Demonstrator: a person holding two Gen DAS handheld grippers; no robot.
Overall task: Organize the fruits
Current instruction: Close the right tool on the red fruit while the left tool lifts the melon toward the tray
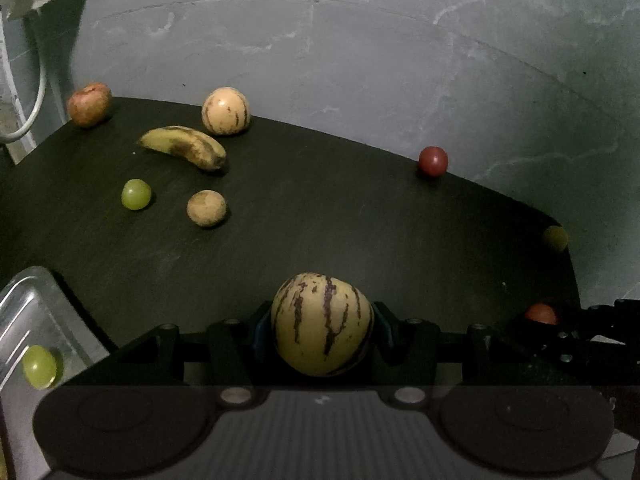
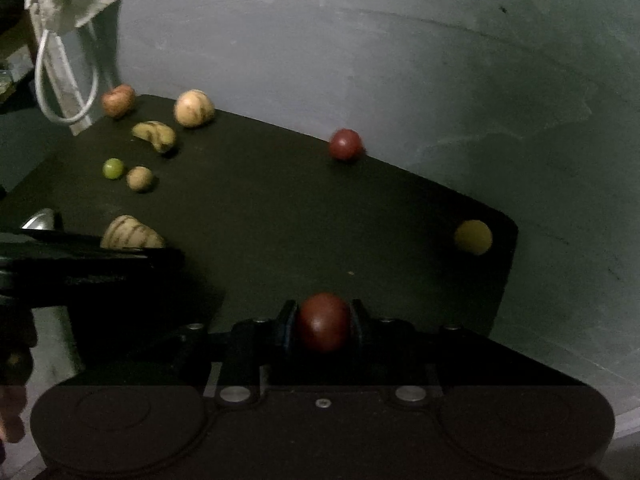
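My left gripper is shut on a striped yellow melon, held above the near edge of the dark table. My right gripper is shut on a dark red round fruit. That gripper and its red fruit show at the right of the left wrist view. Loose on the table lie a banana, a second striped melon, a reddish apple, a green grape, a small tan fruit, a red fruit and a yellow fruit.
A metal tray sits at the near left with a green grape in it. A white paper bag with cord handles stands past the table's far left corner. A grey wall rises behind the table.
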